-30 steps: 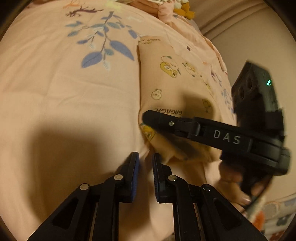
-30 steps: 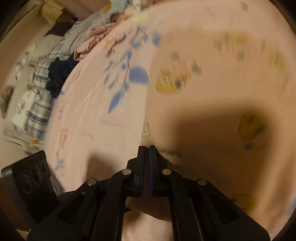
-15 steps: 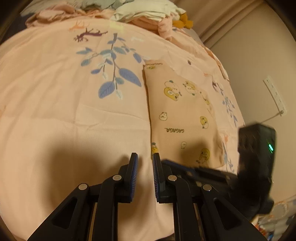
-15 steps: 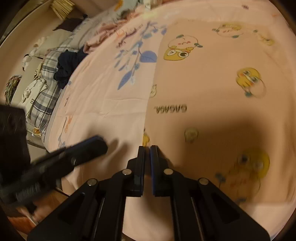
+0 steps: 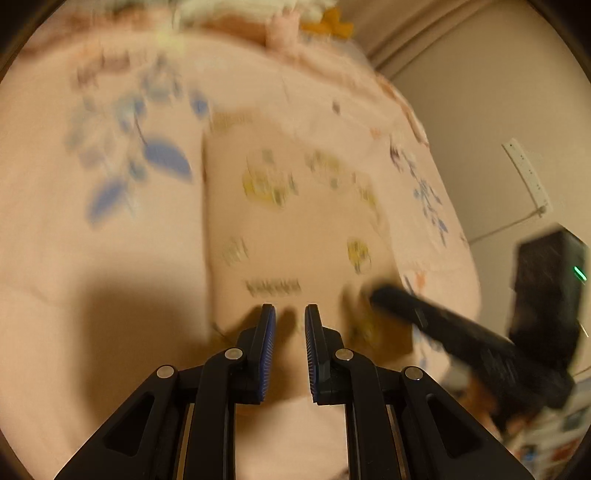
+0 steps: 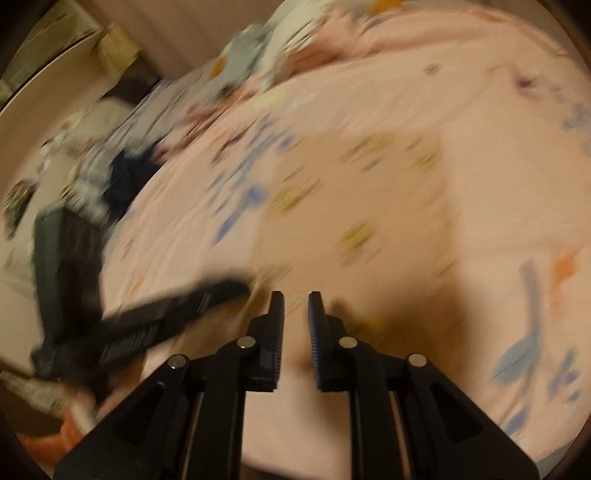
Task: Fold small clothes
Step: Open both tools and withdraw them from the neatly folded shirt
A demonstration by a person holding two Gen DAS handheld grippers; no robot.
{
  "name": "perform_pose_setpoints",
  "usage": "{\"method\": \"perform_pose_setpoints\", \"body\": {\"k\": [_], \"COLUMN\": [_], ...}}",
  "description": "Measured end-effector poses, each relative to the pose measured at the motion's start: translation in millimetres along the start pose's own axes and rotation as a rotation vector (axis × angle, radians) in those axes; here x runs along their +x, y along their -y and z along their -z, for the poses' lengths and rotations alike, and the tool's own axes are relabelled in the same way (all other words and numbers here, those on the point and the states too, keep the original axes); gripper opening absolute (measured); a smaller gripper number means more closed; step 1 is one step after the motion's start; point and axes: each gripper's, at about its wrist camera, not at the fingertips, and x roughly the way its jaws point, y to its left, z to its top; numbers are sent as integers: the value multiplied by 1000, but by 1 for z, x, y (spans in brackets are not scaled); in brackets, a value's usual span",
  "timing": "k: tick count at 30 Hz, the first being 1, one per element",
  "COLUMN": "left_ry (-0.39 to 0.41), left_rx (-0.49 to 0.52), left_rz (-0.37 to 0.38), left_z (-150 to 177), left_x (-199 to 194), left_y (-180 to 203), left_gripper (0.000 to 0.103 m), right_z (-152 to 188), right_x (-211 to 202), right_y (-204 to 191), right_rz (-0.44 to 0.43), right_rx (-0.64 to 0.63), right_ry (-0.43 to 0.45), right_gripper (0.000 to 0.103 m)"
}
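Note:
A small peach garment [image 5: 295, 221] with yellow cartoon prints lies folded flat in a long rectangle on the pink bedspread [image 5: 92, 258]. My left gripper [image 5: 290, 314] hovers over its near end, jaws a narrow gap apart, with nothing between them. My right gripper [image 6: 296, 299] hangs above the same garment [image 6: 351, 221]; its jaws are opening and hold nothing. In the left wrist view the right gripper's finger [image 5: 424, 317] reaches in from the right over the garment's near right corner. In the right wrist view the left gripper's finger [image 6: 184, 306] enters from the left. Both views are motion-blurred.
A heap of unfolded clothes [image 5: 240, 14] lies at the far end of the bed. More clothes, one dark navy [image 6: 125, 173], are piled off the bed's left side. A wall with a white power strip [image 5: 524, 173] runs along the right edge of the bed.
Both grippers have drawn back and up from the garment, so more of the bed shows. The right jaws, shut before, now stand apart. The garment lies flat.

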Motion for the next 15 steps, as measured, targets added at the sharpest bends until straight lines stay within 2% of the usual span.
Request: {"method": "perform_pose_setpoints", "body": {"k": [1, 2, 3, 5, 7, 8, 9, 11, 13, 15], "left_ry": [-44, -47, -3, -7, -38, -40, -26, 47, 143, 184], "left_rx": [-18, -13, 0, -15, -97, -107, -97, -45, 15, 66], "left_rz": [-10, -17, 5, 64, 136, 144, 137, 65, -19, -87], "left_z": [6, 11, 19, 26, 26, 25, 21, 12, -4, -15], "left_x": [12, 18, 16, 11, 3, -1, -8, -24, -36, -31], "left_y": [-6, -10, -15, -25, -39, -41, -40, -30, -13, -2], "left_gripper": [11, 11, 11, 11, 11, 11, 11, 11, 11, 11], "right_z": [-4, -5, -2, 7, 20, 22, 22, 18, 8, -7], "right_x": [7, 15, 26, 38, 36, 32, 27, 14, 0, -10], "right_y": [11, 23, 39, 55, 67, 70, 70, 65, 49, 42], "right_rz": [28, 44, 28, 2, -53, -69, -68, -40, 9, 72], "right_rx": [44, 93, 140, 151, 179, 197, 204, 185, 125, 88], "right_ry": [-17, -46, -74, -86, -55, -58, -62, -47, 0, 56], "right_gripper": [17, 16, 10, 0, 0, 0, 0, 6, 9, 12]}}
